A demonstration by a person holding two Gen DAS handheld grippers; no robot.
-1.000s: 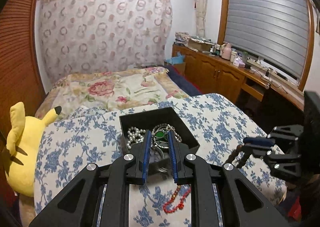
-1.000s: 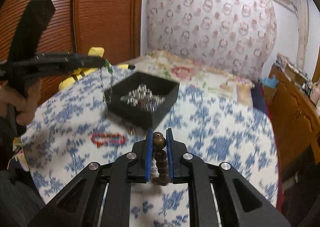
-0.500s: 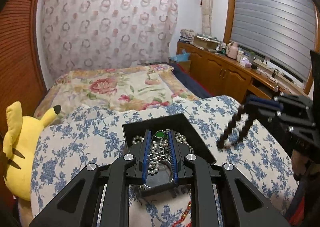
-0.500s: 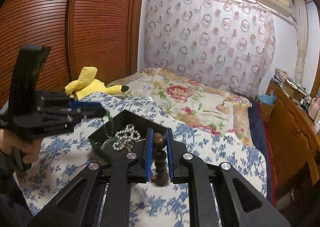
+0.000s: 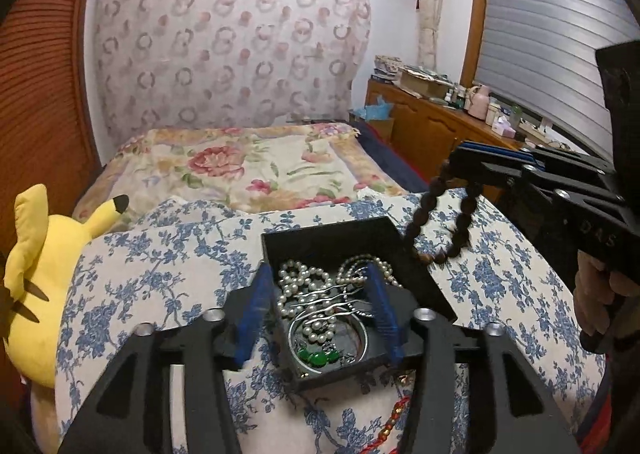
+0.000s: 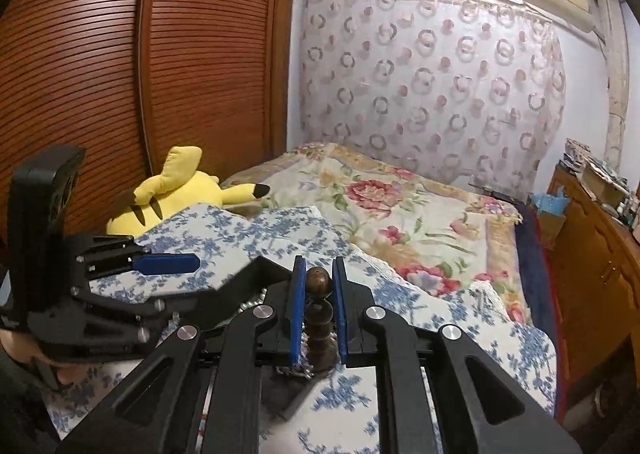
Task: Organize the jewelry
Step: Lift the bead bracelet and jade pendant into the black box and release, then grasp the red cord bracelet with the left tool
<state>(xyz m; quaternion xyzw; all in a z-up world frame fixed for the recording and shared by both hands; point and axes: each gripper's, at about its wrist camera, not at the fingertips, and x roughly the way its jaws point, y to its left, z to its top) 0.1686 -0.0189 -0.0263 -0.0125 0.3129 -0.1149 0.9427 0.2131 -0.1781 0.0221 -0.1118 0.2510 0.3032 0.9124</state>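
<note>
Dark wooden beads [image 5: 436, 225] are held as a hanging loop by the right gripper [image 5: 464, 157], its fingers closed on the strand, which is seen from the right wrist pinched between the blue pads [image 6: 298, 310]; the loop is suspended just beside the far right corner of the black box [image 5: 328, 238], above the cloth. The left gripper [image 5: 320, 314] is held wide open over the box with nothing in its grasp, its pads straddling the contents. Pearls [image 5: 304, 286], a silver bangle [image 5: 320, 334] and a green-stone piece [image 5: 314, 358] are already gathered in the box, so the task is judged to be well under way. Left to be done, it seems, are the lowering of the wooden beads into the box and the collection of a red bead string [image 5: 394, 418], which lies on the cloth near the box's front edge. The work surface is covered with a blue-flowered white cloth [image 5: 132, 278]. Beyond it are seen a bed with a floral quilt [image 5: 248, 165], a yellow plush toy [image 5: 36, 278], a patterned curtain [image 5: 232, 41], a slatted wooden wardrobe [image 6: 140, 73] and a cluttered wooden sideboard [image 5: 432, 121] under a shuttered window.
</note>
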